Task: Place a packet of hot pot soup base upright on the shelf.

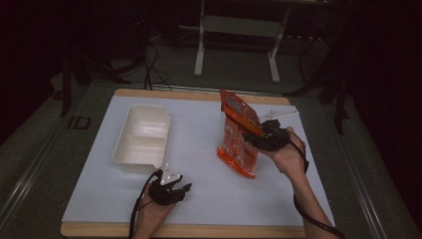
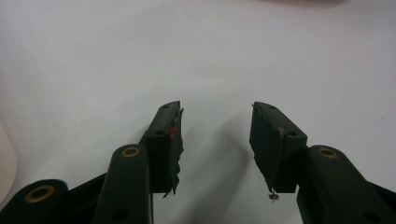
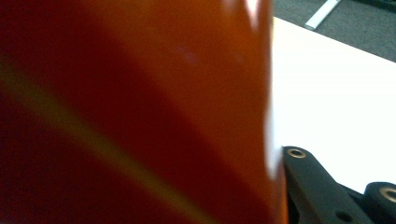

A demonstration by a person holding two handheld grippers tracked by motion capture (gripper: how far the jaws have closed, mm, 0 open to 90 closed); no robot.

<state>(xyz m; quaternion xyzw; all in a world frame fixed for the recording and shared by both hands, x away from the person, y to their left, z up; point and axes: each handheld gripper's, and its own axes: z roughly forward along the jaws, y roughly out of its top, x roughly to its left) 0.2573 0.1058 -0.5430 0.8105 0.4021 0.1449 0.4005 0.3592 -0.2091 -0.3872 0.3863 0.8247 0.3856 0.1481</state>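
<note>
An orange snack bag point(image 1: 240, 133) with a clear window stands tilted on the white table sheet point(image 1: 199, 149), right of centre. My right gripper point(image 1: 259, 135) is shut on the bag's right edge about halfway up; in the right gripper view the orange bag point(image 3: 140, 112) is pressed up close against the camera, with one black jaw link showing at the lower right. My left gripper point(image 1: 171, 188) rests near the front edge of the table. In the left gripper view it point(image 2: 215, 140) is open over bare white sheet, with nothing between its fingers.
A white two-compartment food tray point(image 1: 143, 138) sits empty at the left of the sheet, just beyond my left gripper. The wooden table edge point(image 1: 184, 230) runs along the front. A white metal stand point(image 1: 236, 30) is on the dark floor behind the table.
</note>
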